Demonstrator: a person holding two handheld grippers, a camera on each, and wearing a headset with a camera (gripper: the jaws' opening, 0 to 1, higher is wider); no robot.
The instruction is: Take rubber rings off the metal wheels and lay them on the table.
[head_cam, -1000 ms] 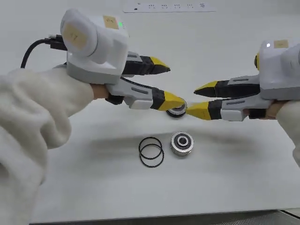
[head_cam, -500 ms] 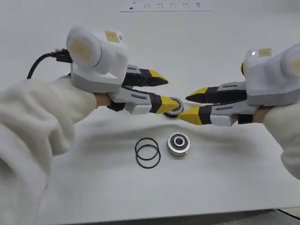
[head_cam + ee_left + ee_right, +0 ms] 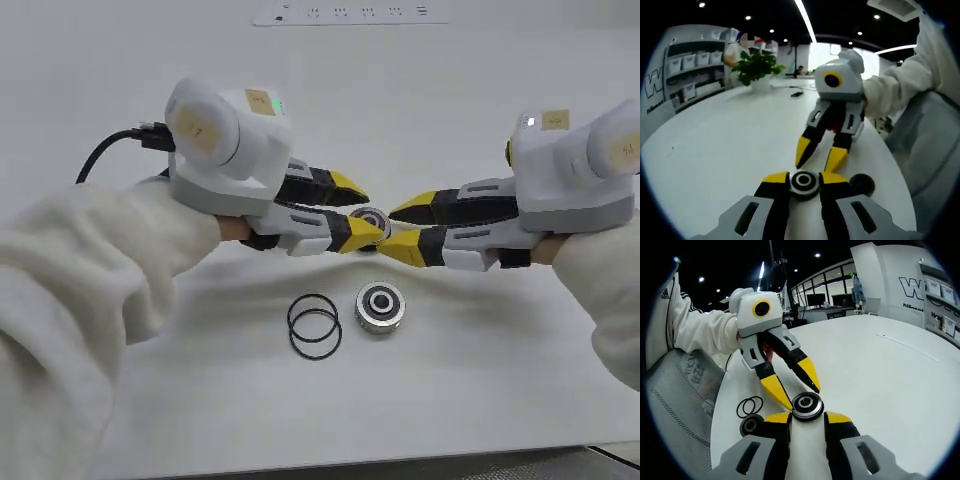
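A metal wheel with a dark rim hangs above the white table, and my left gripper is shut on its rim. In the left gripper view the wheel faces the camera between the yellow tips. My right gripper stands open, its tips right at the wheel from the opposite side. Below, a second wheel lies flat on the table, and two black rubber rings lie overlapping just left of it.
A white power strip lies at the table's far edge. A black cable trails from the left gripper. The table's front edge runs close below the rings. White sleeves flank both sides.
The two grippers have come together. The right gripper has moved left until its open tips reach the wheel held by the left gripper. The rings and the second wheel lie as before.
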